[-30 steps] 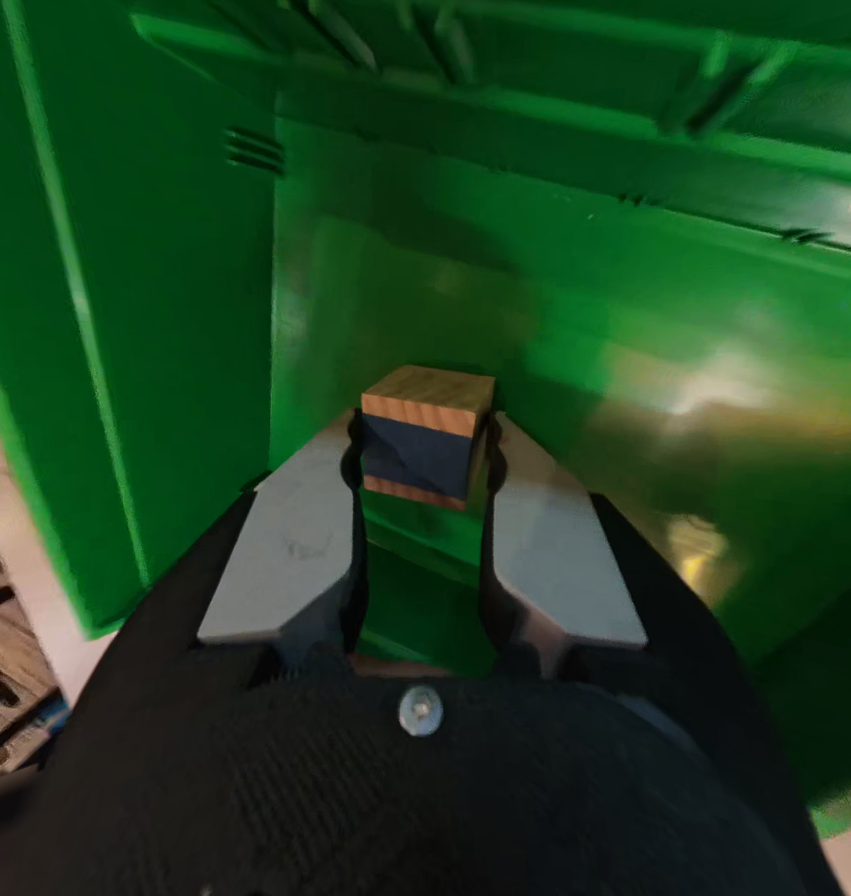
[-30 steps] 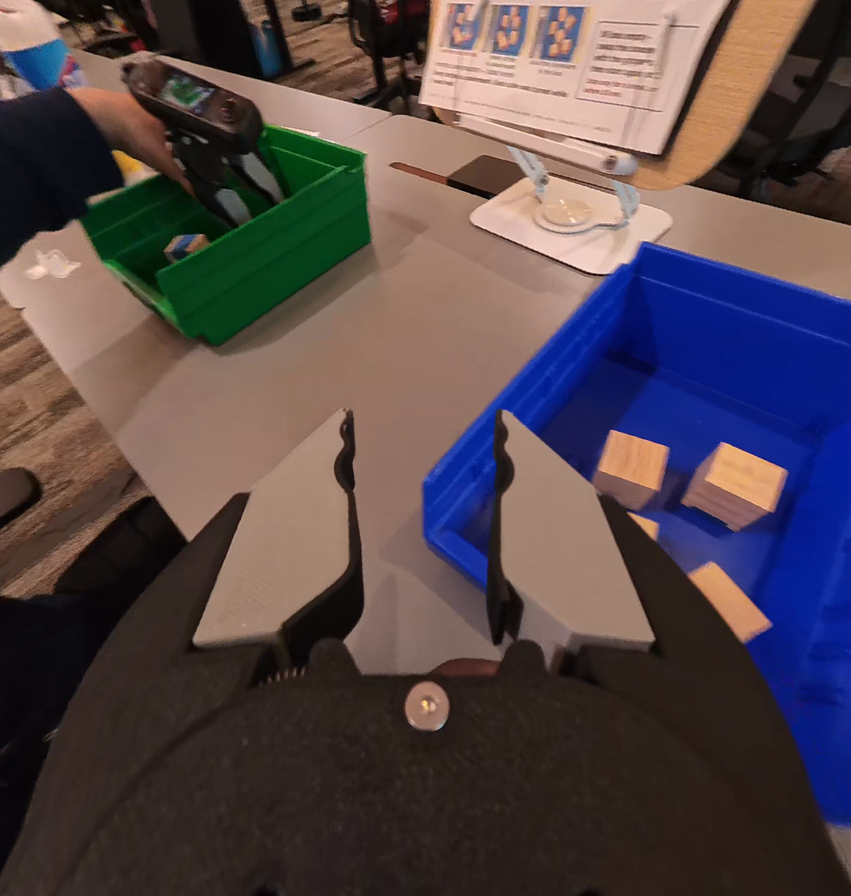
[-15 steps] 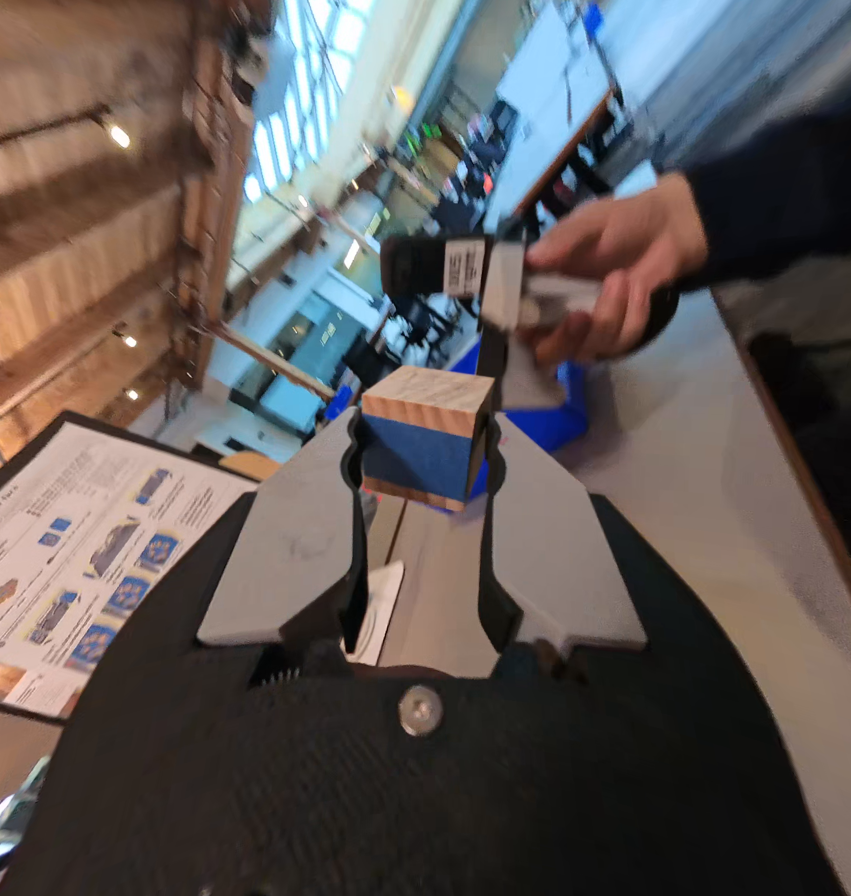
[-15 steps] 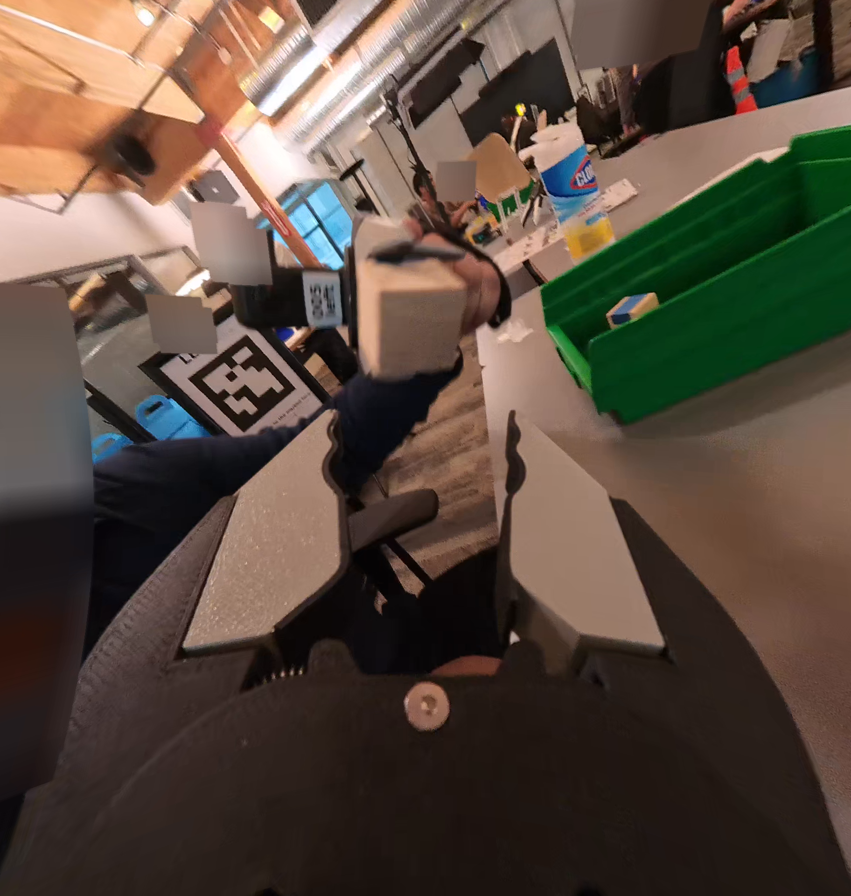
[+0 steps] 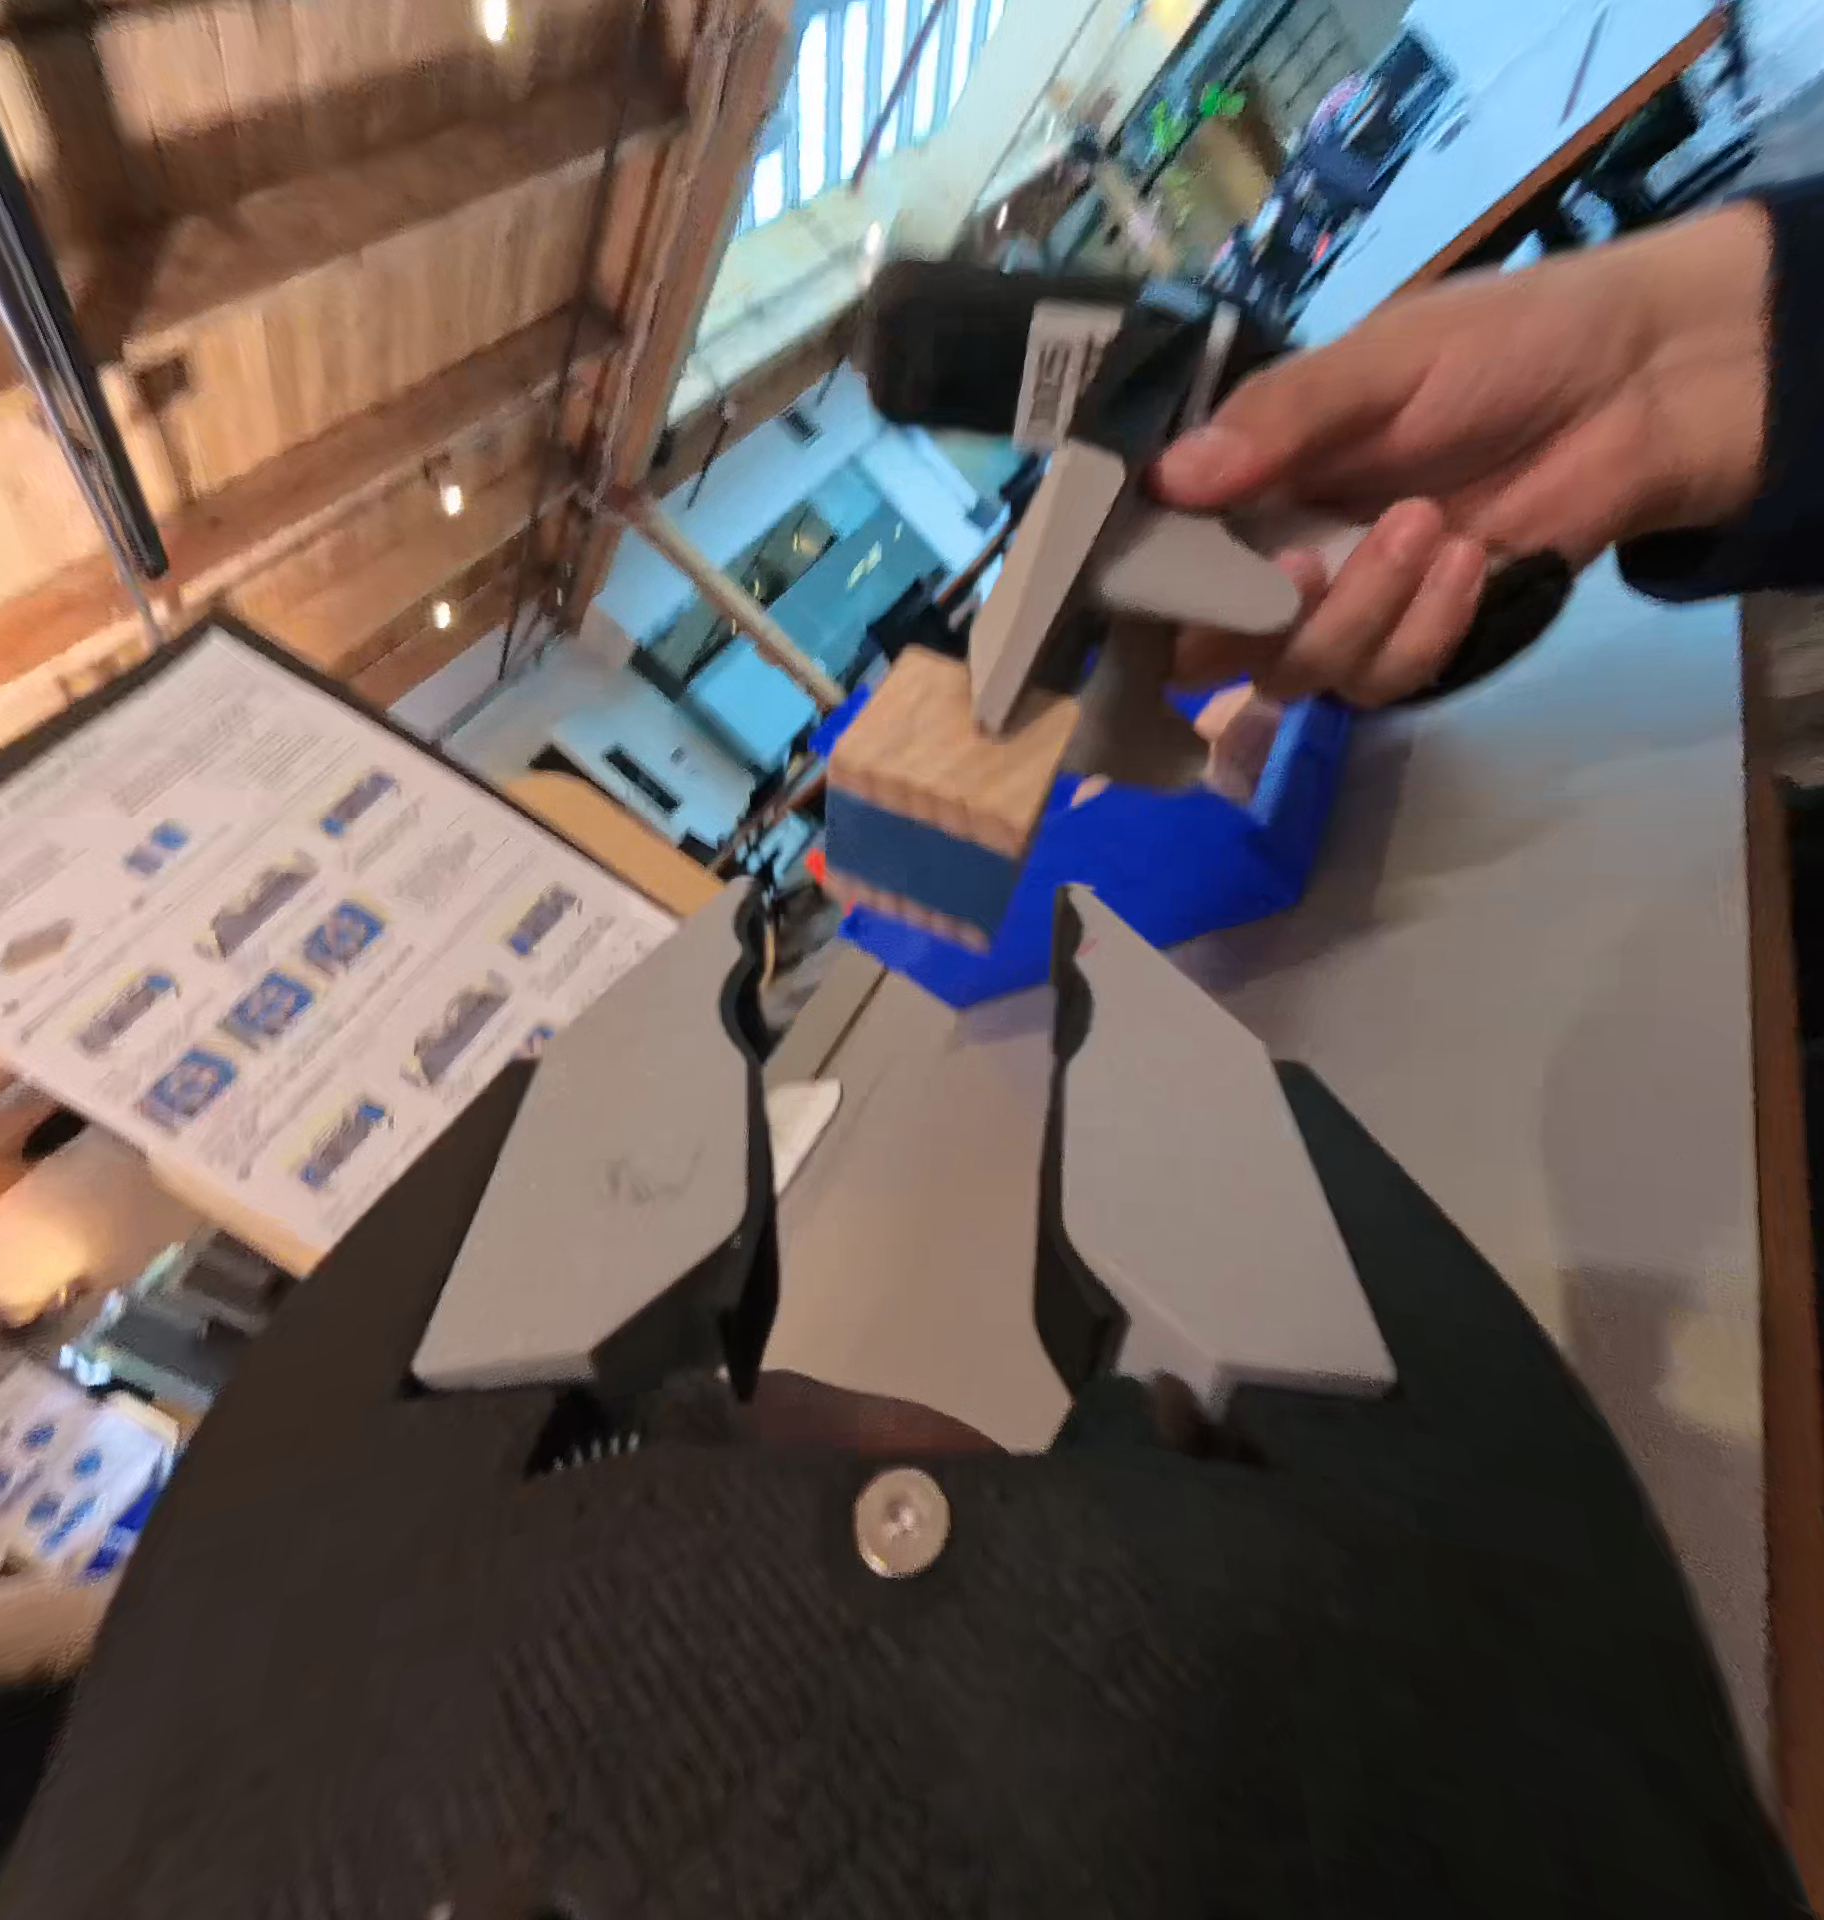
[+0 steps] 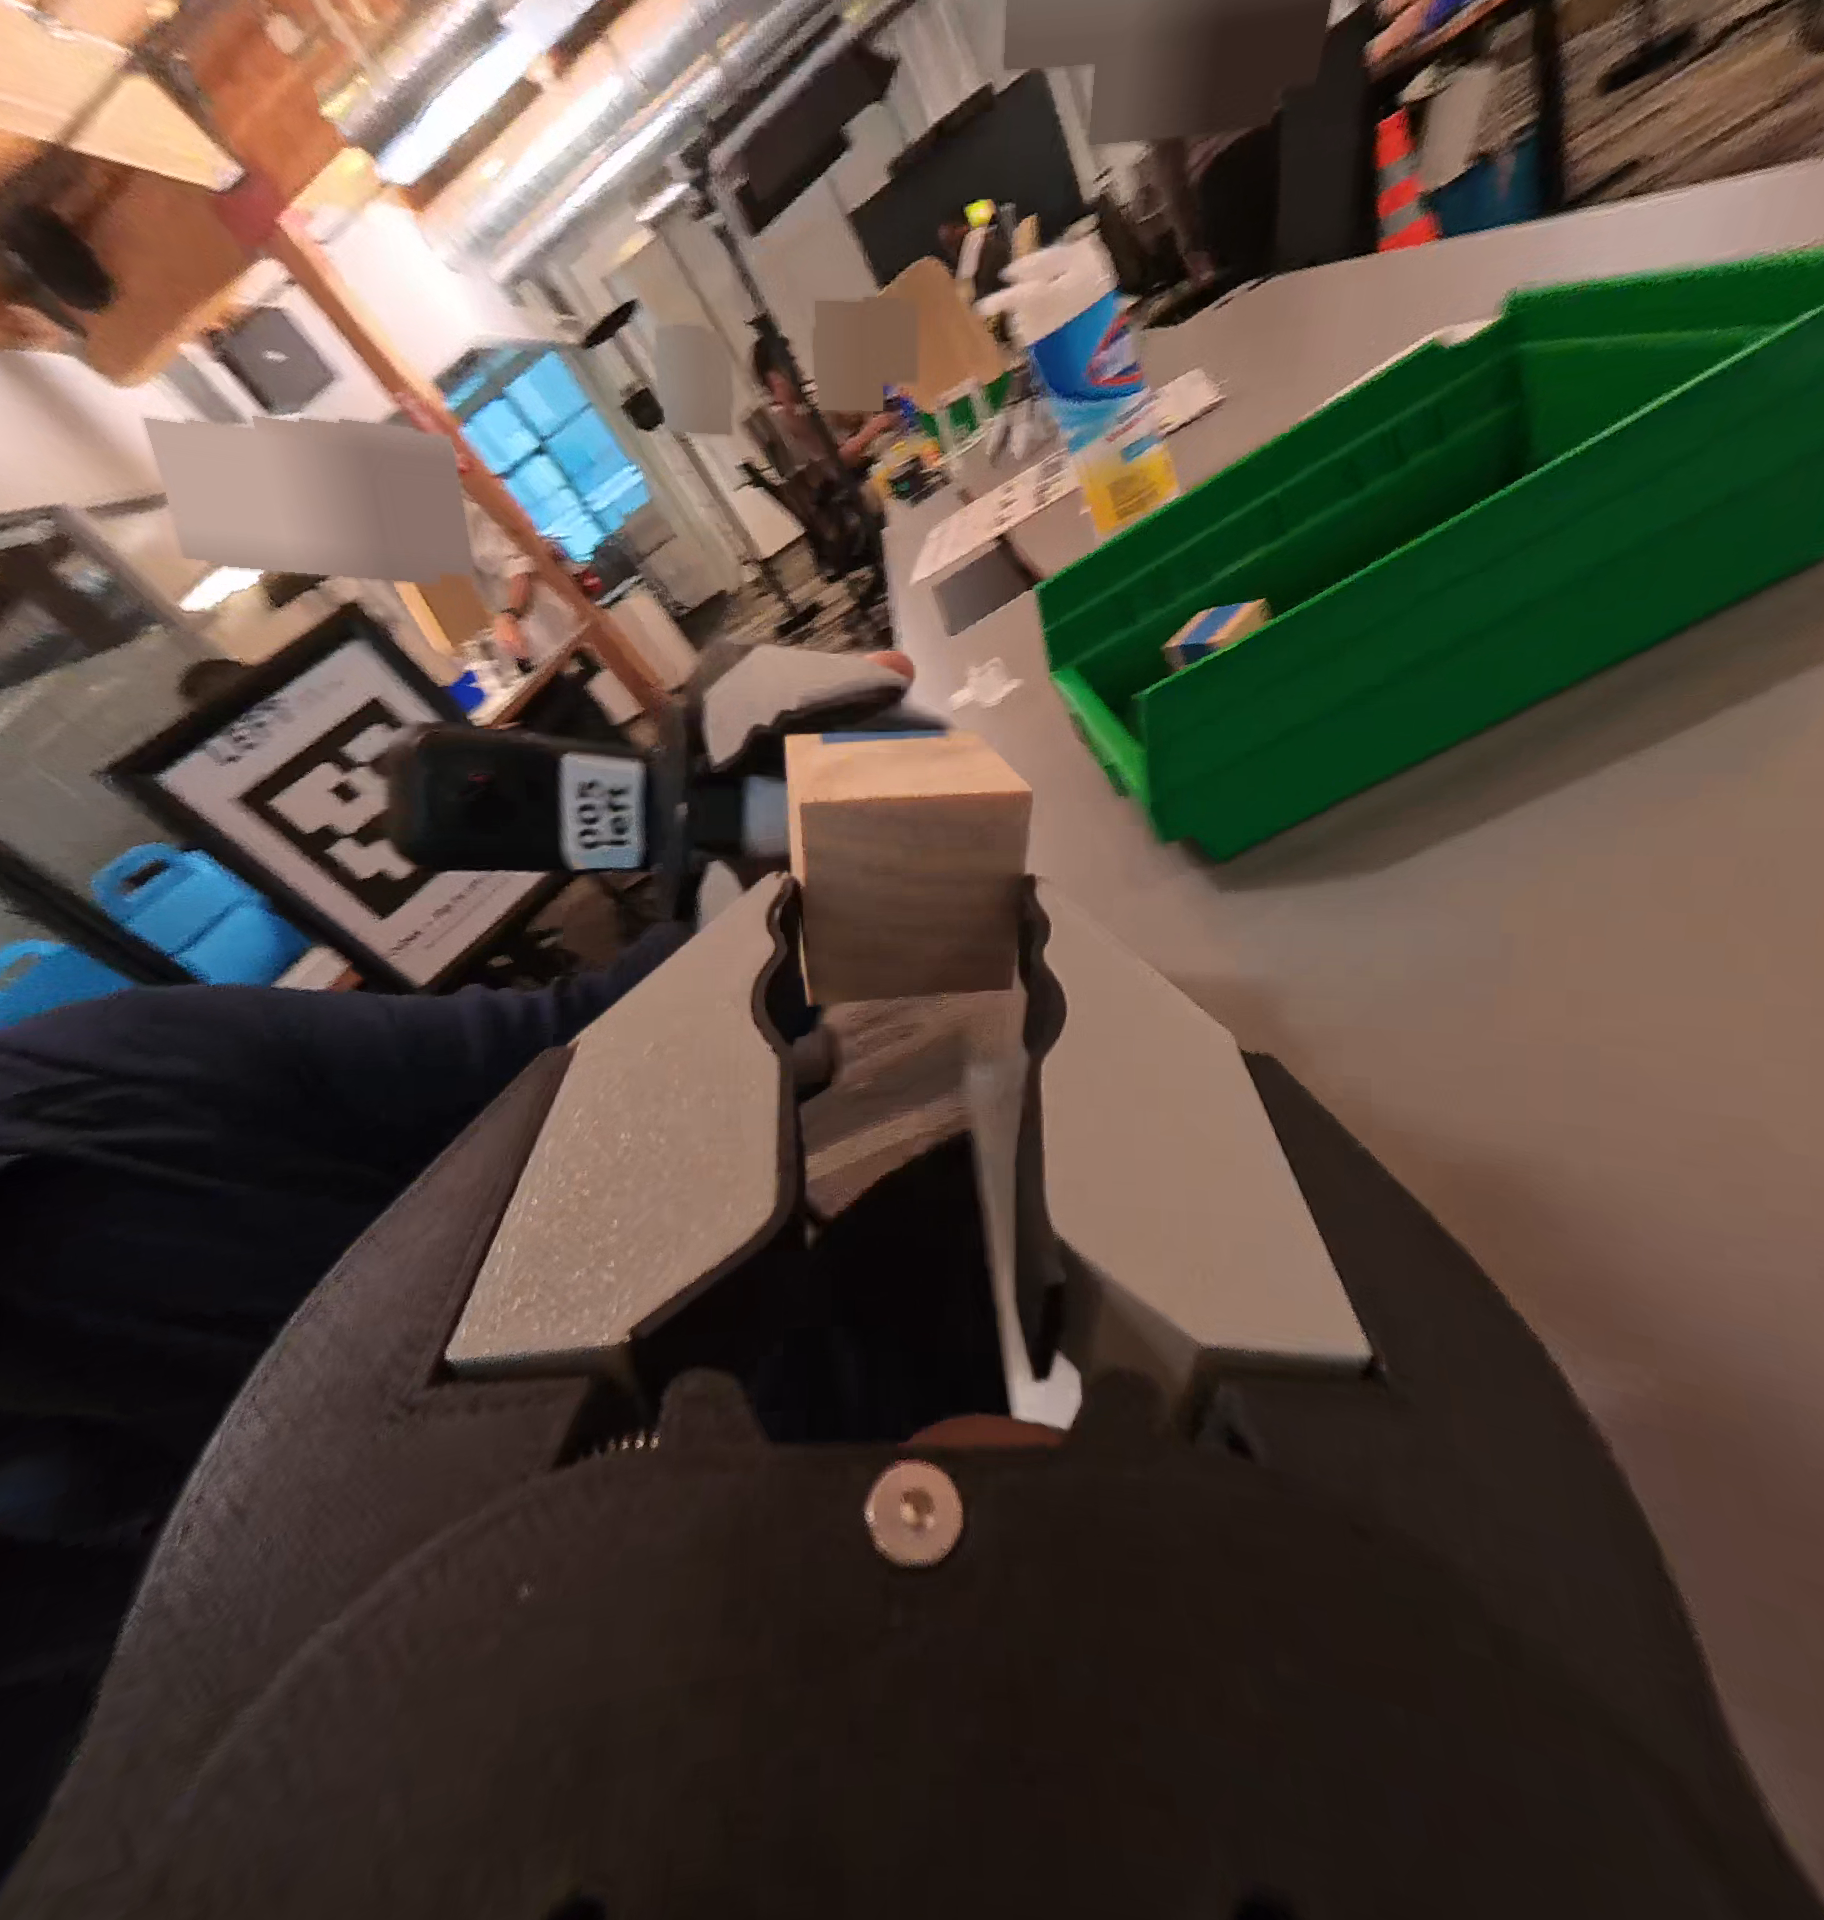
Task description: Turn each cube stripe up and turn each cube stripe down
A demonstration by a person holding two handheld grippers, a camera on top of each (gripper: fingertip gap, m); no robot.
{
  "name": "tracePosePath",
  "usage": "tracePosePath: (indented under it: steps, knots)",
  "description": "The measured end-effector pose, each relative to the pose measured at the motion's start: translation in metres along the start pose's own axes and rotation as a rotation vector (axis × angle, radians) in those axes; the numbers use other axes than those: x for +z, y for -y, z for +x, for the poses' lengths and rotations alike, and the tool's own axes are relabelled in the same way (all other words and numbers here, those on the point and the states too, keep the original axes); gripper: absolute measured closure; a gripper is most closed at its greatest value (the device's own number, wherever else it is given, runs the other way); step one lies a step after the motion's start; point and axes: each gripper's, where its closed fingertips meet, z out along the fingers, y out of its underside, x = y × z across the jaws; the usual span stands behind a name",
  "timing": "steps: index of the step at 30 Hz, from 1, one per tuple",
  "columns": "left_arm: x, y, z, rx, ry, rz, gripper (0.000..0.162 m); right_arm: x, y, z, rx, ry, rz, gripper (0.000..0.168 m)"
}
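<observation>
Now | right tongs (image 6: 908, 935) clamp square wooden cube (image 6: 913, 894), blue-striped | left tongs (image 5: 903, 940) spread, empty

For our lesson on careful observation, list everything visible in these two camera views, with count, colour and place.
striped cube: one, wood with a blue band, held in the air over the table edge
second cube: one, wood and blue, inside the green bin
green bin: one, green, on the table
blue bin: one, blue, on the table
instruction sheet: one, white with blue pictures, on a stand
wipes canister: one, white and blue, behind the green bin
table: one, grey
right gripper: one, grey and black, shut on the striped cube
left gripper: one, grey and black, open, just short of the cube
hand: one, holding the right gripper
</observation>
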Motion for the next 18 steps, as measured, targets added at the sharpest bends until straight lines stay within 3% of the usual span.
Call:
tracePosePath:
  steps: [2, 5, 8, 10, 18]
  knots:
    - [-0.006, -0.021, 0.002, -0.037, -0.012, -0.133, 0.107, -0.034, 0.013, 0.037, -0.063, -0.225, 0.019, 0.129]
    - [-0.018, -0.055, 0.013, -0.113, -0.076, -0.307, 0.101, -0.119, 0.01, 0.115, -0.125, -0.758, -0.074, 0.129]
    - [-0.024, -0.082, 0.011, -0.049, -0.067, -0.427, 0.102, -0.177, -0.011, 0.151, -0.083, -1.026, -0.195, 0.13]
    - [-0.024, -0.09, 0.001, -0.03, -0.011, -0.478, 0.104, -0.194, -0.015, 0.159, -0.081, -1.113, -0.244, 0.13]
    - [-0.031, -0.086, -0.008, -0.121, 0.006, -0.464, 0.107, -0.196, -0.02, 0.156, -0.1, -1.145, -0.324, 0.13]
